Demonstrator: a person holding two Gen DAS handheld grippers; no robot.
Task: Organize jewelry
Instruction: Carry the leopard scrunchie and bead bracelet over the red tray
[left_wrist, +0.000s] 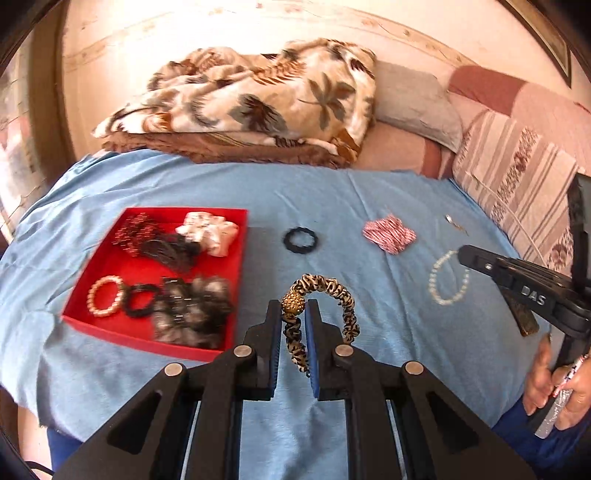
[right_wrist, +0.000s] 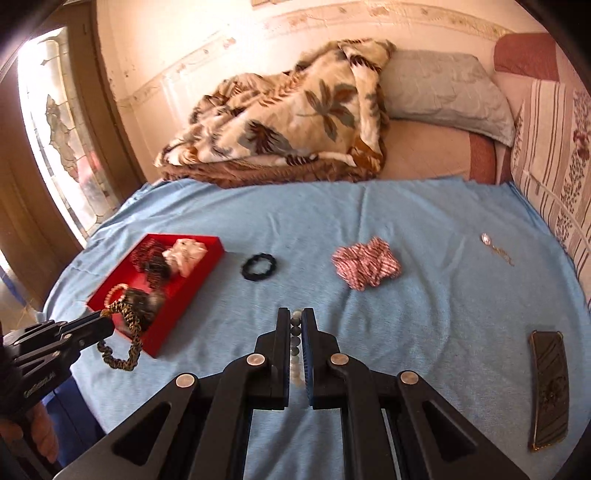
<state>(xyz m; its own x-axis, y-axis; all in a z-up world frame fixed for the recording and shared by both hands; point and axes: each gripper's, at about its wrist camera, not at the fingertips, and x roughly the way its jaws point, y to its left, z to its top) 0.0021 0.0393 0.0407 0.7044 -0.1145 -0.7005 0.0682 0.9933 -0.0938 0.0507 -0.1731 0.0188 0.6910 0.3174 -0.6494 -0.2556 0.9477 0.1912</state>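
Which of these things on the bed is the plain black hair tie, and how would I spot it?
Start at the red tray on the blue cloth. Just right of its far corner lies the black hair tie, alone on the cloth. Unlike the striped pink scrunchie further right, it is thin, dark and unpatterned.

My left gripper has its jaws clamped on the leopard-print scrunchie, right of the red tray; my right gripper pinches the pearl bracelet, farther right.

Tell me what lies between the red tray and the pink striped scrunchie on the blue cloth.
A black hair tie lies between the red tray and the pink striped scrunchie, nearer the tray; both wrist views show it.
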